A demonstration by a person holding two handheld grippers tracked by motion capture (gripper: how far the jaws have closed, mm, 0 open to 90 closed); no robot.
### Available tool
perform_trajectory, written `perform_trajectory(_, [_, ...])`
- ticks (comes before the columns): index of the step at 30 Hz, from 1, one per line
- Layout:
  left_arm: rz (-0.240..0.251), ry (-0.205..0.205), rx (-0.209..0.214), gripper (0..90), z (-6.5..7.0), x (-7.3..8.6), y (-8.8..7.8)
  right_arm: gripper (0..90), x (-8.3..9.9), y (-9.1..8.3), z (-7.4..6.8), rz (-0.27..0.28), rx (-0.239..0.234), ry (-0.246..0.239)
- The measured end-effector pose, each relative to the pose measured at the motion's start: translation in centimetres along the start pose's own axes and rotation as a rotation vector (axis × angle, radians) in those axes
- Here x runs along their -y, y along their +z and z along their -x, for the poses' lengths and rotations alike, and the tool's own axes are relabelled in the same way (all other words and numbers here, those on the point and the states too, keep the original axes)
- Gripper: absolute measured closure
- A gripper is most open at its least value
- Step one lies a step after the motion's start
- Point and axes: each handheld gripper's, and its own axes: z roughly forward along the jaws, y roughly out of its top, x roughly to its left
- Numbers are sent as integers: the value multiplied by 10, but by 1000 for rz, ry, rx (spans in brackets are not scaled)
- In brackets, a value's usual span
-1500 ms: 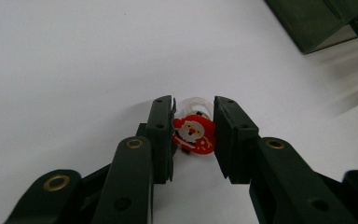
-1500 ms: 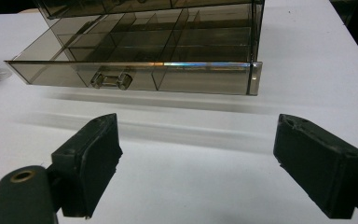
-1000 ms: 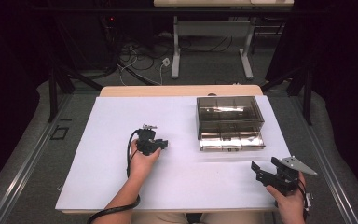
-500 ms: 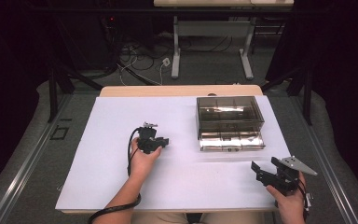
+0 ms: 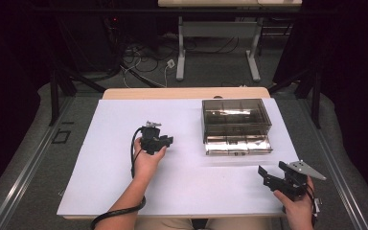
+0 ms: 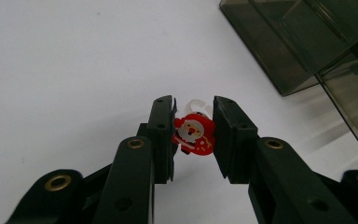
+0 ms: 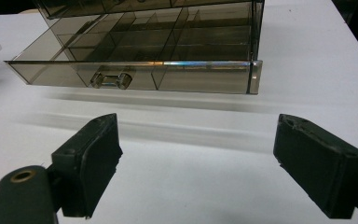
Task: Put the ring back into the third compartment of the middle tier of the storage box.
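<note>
The Santa charm [image 6: 194, 135], a small red and white figure with a clear loop at its top, sits pinched between the two jaws of the left gripper [image 6: 194, 133], held above the white table [image 6: 65, 60]. In the left gripper view the figure stands nearly upright with a slight tilt, its long axis running from the loop, farthest from the camera, down to its red lower edge. The inner face of the left jaw cuts off part of its side, and its back cannot be seen. In the high view the charm is too small to make out; there the left gripper [image 5: 159, 140] hovers over the middle of the table, left of the smoky plastic drawer box [image 5: 236, 117].

The box's drawer [image 7: 135, 74] is pulled out toward the person, and its dividers show through the tinted walls; what lies in the compartments is hard to tell. The right gripper [image 7: 198, 163] faces the drawer front with jaws set wide apart and nothing between them, near the table's front right corner [image 5: 287, 184].
</note>
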Motion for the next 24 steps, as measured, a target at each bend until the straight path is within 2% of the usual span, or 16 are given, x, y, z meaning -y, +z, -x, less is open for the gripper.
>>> perform_trajectory(16, [99,5,-8,697,7,-6,-8,140,0,0,0,0,-3,5])
perform_trajectory(24, [125,10,4,698,14,-12,-10,139,0,0,1,-2,-5,19])
